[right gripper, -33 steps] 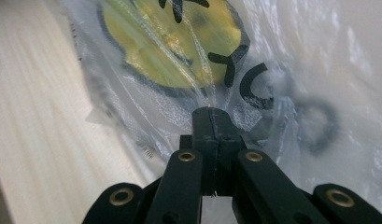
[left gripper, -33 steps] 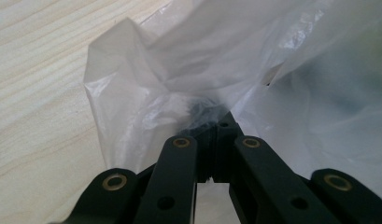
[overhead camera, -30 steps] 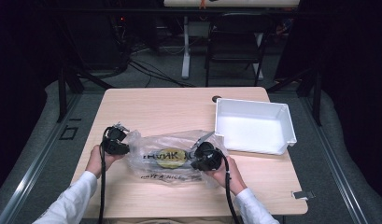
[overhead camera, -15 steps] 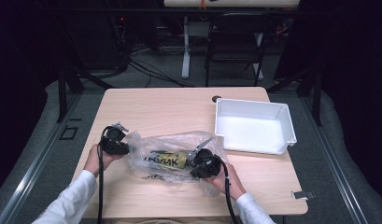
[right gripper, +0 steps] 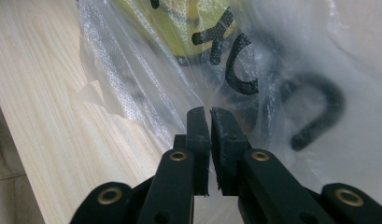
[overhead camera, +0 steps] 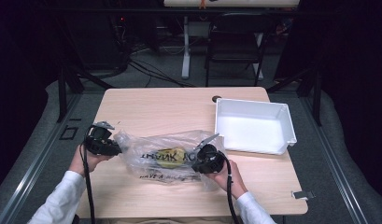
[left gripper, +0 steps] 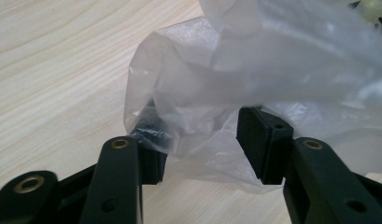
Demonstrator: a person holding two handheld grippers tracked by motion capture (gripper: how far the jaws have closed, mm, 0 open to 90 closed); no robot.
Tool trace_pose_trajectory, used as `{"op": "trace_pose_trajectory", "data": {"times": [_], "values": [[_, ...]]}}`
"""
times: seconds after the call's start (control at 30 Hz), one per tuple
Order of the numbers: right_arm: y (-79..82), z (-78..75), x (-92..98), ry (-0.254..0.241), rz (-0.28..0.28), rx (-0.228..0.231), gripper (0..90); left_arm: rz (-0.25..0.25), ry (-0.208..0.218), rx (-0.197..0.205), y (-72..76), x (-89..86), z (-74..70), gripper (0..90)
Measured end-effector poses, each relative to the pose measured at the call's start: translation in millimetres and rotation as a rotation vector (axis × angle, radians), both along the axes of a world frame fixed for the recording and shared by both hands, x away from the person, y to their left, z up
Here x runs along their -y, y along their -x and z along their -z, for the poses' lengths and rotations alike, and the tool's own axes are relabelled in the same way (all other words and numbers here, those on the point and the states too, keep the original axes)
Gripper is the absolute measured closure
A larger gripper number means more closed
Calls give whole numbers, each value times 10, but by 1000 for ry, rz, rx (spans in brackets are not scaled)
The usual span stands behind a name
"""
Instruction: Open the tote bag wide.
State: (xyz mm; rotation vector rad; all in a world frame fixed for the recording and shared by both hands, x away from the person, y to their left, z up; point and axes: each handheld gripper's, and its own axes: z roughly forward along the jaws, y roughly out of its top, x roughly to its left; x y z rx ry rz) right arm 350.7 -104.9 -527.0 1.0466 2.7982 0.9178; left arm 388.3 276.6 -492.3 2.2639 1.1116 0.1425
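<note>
A clear plastic bag (overhead camera: 146,161) with black lettering lies across the front of the wooden table (overhead camera: 156,107), a yellow thing (overhead camera: 169,156) inside it. At the bag's left end is my left gripper (overhead camera: 119,149); its jaws have just been opening and stand apart, with loose film (left gripper: 216,93) bunched between them. In the left gripper view this gripper (left gripper: 202,140) has one pad (left gripper: 263,140) bare. My right gripper (overhead camera: 196,163) is at the bag's right part. There the gripper (right gripper: 209,121) is shut on the film (right gripper: 272,70), leaving a thin slit, and the yellow thing (right gripper: 198,23) lies beyond.
A white, empty tray (overhead camera: 251,130) stands at the table's right, just beyond the right gripper. A small dark hole (overhead camera: 216,99) sits near the far edge and a bit of tape (overhead camera: 303,193) at the front right corner. A chair stands past the table.
The left gripper has drawn back to the left and its jaws have opened off the bag's end. The right gripper has barely moved. The bag lies flatter.
</note>
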Motion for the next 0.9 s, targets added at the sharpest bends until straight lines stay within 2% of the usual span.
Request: {"op": "trace_pose_trajectory", "data": {"times": [0.07, 0.13, 0.17, 0.23, 0.27, 0.33, 0.4, 0.53, 0.6, 0.7, 0.8, 0.9], "values": [[-9, -19, -17, -2, -14, 1, 783, -1, 4, -3, -2, 1, 14, 571], [-9, -61, -62, -18, -14, 26, 744, 15, 3, -7, -8, 13, 19, 669], [-9, -61, -62, -18, -14, 26, 744, 31, -6, -4, -10, 16, 13, 669], [-24, -71, -105, -13, -2, 54, 752, 49, -3, -4, 2, 27, 4, 728], [-39, -70, -111, -4, -5, 49, 756, 61, -10, -4, 11, 17, -12, 741], [-63, -50, -115, -5, -5, 42, 777, 74, 1, 0, 32, -10, -32, 770], [-62, -53, -115, -1, -1, 44, 779, 62, 25, -2, 57, -46, -56, 772], [-49, -82, -94, -24, 0, 63, 766, 55, 33, -8, 114, -121, -124, 732], [-43, -115, -81, -32, 5, 74, 746, 38, 42, -12, 158, -158, -177, 653], [-52, -180, -43, -40, 26, 96, 707, 28, 74, 16, 270, -197, -307, 581], [-88, -215, 2, -44, 52, 111, 670, 60, 108, 55, 377, -133, -454, 543], [-119, -241, 39, -41, 78, 127, 643, 120, 138, 79, 443, 41, -560, 517]]}}
